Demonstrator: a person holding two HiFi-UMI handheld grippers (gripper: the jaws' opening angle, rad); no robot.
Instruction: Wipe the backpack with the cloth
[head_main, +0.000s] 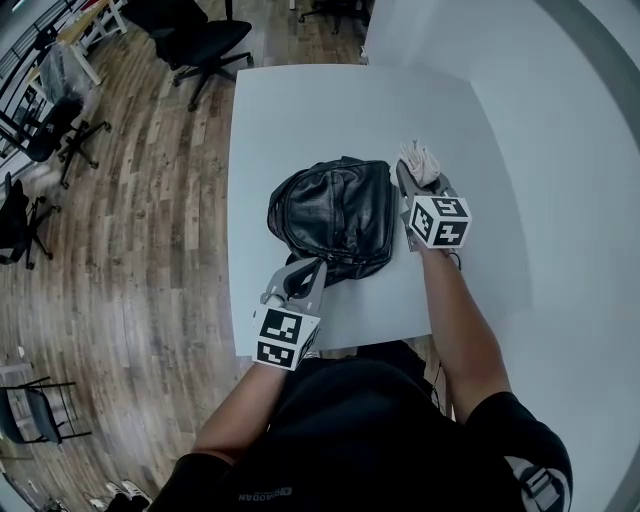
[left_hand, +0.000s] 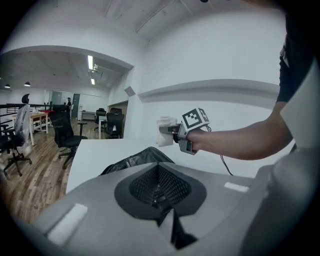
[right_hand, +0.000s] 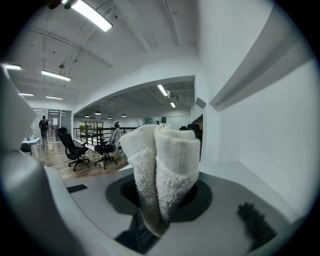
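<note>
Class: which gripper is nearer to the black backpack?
Left. The left gripper sits at the backpack's near edge, jaws together; the right gripper, clamping the cloth, hangs raised off its right side, apart from it.

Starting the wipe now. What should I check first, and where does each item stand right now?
1. Cloth clamped in the right hand-held gripper: ok, jaws shut on it.
2. Backpack lying on the table: ok.
3. Cloth in contact with the backpack: not ok, it is held up beside the backpack's right side.
4. Left hand-held gripper steadying the backpack: cannot tell. Its jaws are together at the near edge, but no pinch shows.
</note>
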